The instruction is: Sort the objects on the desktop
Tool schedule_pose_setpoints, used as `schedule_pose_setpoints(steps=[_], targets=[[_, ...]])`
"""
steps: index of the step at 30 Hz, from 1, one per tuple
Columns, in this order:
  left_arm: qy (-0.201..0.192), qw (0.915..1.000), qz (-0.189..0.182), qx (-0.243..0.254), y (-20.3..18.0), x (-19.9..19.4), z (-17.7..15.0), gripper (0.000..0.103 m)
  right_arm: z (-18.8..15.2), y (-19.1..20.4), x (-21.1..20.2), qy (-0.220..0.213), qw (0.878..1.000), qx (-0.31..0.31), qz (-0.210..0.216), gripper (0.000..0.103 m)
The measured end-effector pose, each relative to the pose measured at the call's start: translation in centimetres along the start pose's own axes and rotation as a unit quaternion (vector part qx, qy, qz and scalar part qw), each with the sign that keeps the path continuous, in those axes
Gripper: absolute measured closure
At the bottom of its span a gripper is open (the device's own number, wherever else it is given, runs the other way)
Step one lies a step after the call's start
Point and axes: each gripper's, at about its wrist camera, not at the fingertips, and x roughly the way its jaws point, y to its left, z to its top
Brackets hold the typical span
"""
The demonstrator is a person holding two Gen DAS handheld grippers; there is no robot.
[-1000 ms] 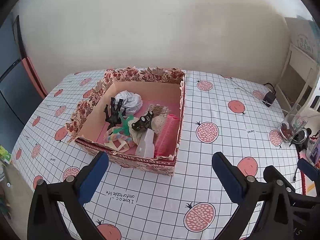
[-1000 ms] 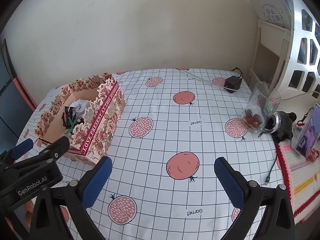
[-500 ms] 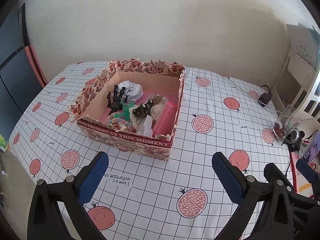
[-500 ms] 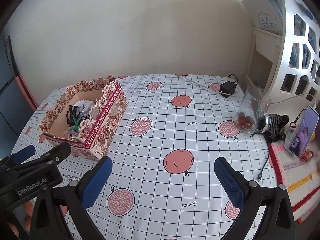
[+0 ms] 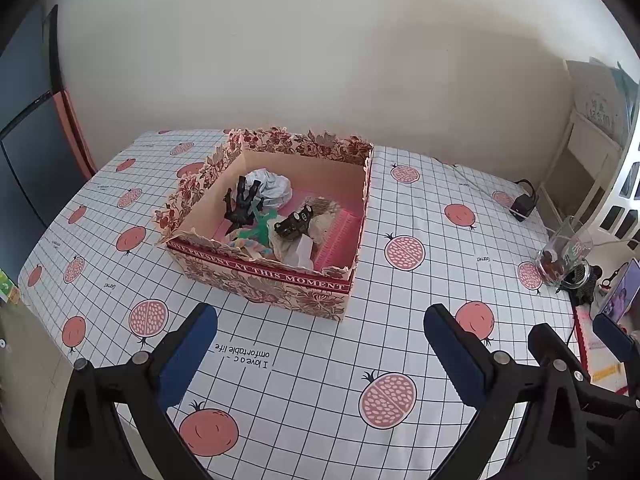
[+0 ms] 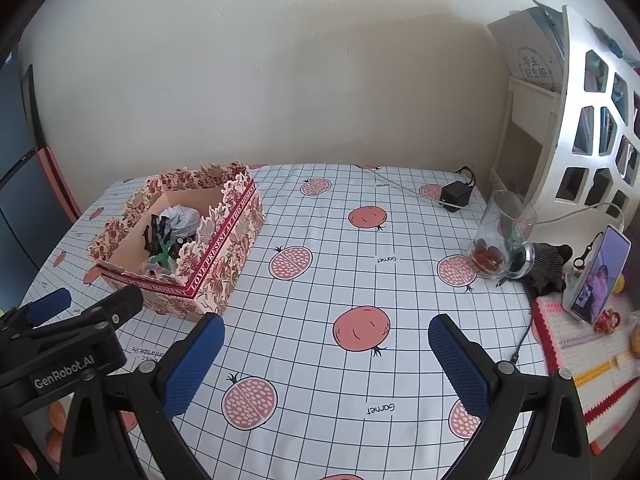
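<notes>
A floral cardboard box (image 5: 264, 280) (image 6: 224, 248) stands on the pomegranate-print tablecloth (image 5: 400, 312), left of centre. Inside it lie a crumpled white paper (image 5: 270, 188), a black clip-like toy (image 5: 240, 208), a green figure (image 5: 260, 232), a small black car (image 5: 294, 224), a pink comb (image 5: 338, 240) and a pastel braided ring (image 5: 248, 246). My left gripper (image 5: 320, 354) hovers open in front of the box, nothing between its blue pads. My right gripper (image 6: 326, 364) is open over bare cloth to the box's right, empty too. The left gripper's body shows in the right wrist view at lower left.
A glass mug (image 6: 502, 240) with red fruit stands at the right, beside a black knitted item (image 6: 548, 266) and a propped phone (image 6: 600, 276). A black charger (image 6: 454, 196) with its cable lies at the back right. A white shelf (image 6: 560, 120) rises on the right; a crocheted mat (image 6: 588, 352) lies near the right edge.
Both grippers have pulled back and risen from the table, so the box looks smaller and farther. Both stay open and empty. Nothing on the table has moved.
</notes>
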Motion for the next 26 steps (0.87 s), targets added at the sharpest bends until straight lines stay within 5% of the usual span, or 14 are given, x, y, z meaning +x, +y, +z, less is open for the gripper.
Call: schedule_pose_setpoints(steps=[26], targets=[[0.026, 0.9996, 0.006, 0.001, 0.37, 0.76, -0.34, 0.0, -0.17, 0.57, 0.5, 0.007, 1.0, -0.018, -0.008, 0.0]])
